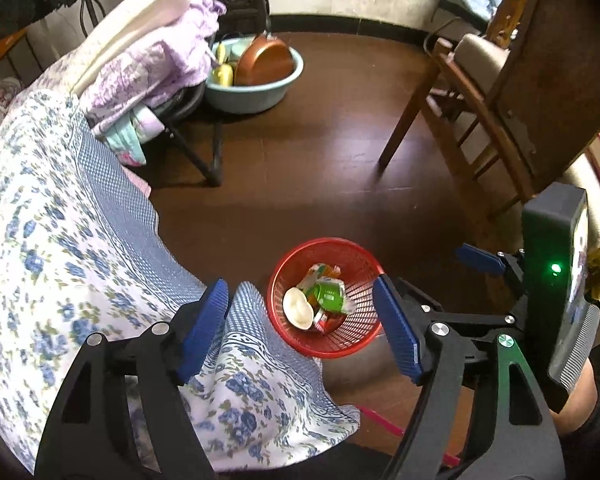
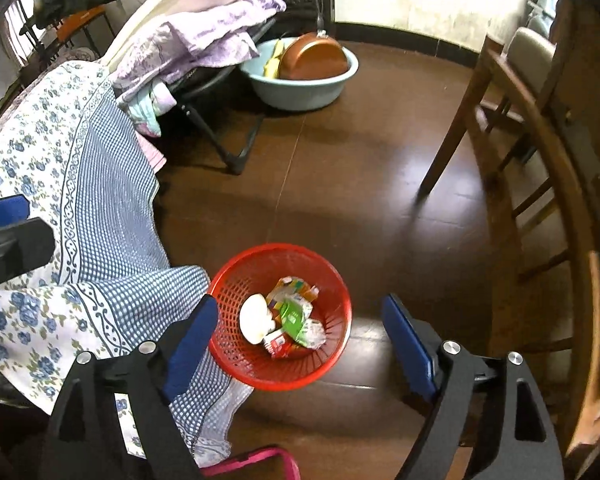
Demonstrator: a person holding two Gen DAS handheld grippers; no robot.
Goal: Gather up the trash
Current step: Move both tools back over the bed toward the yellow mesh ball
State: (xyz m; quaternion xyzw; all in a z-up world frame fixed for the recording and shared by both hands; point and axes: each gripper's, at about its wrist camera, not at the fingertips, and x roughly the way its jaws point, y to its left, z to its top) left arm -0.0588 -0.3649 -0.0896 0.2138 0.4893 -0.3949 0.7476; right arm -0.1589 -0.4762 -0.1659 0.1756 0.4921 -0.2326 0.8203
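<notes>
Left wrist view has the red basket (image 1: 327,298) sitting on the dark brown floor (image 1: 320,152), low and a bit right of centre. Inside I can see a white lid-looking thing (image 1: 298,307), a green wrapper (image 1: 328,294) and some crumpled packets (image 1: 325,320), though the print on them is too small for me to read. My left gripper (image 1: 306,334) has its jaws spread wide with nothing between them, and the basket shows right through the gap. Its left blue pad (image 1: 206,330) sits over the floral bedsheet (image 1: 60,240), which drapes down and covers the basket's lower left rim.

From the right wrist camera it's the same basket (image 2: 280,316), lower centre, same trash in it. The right gripper (image 2: 304,346) is also wide apart and holding nothing. The sheet (image 2: 100,220) overlaps the basket's left edge here too, so I can't tell whether cloth and rim actually touch.

Further out: a pale blue basin (image 2: 304,84) with a copper-coloured pan (image 2: 314,60) leaning in it, upper middle, half tucked behind folded purple bedding (image 2: 204,36). A wooden chair (image 1: 460,112) takes the right side, cut off by the frame edge. Some pink bar (image 2: 252,460) pokes in at the bottom, mostly hidden behind my gripper. At the far left edge of that view, a bit of the other gripper is cut off.
</notes>
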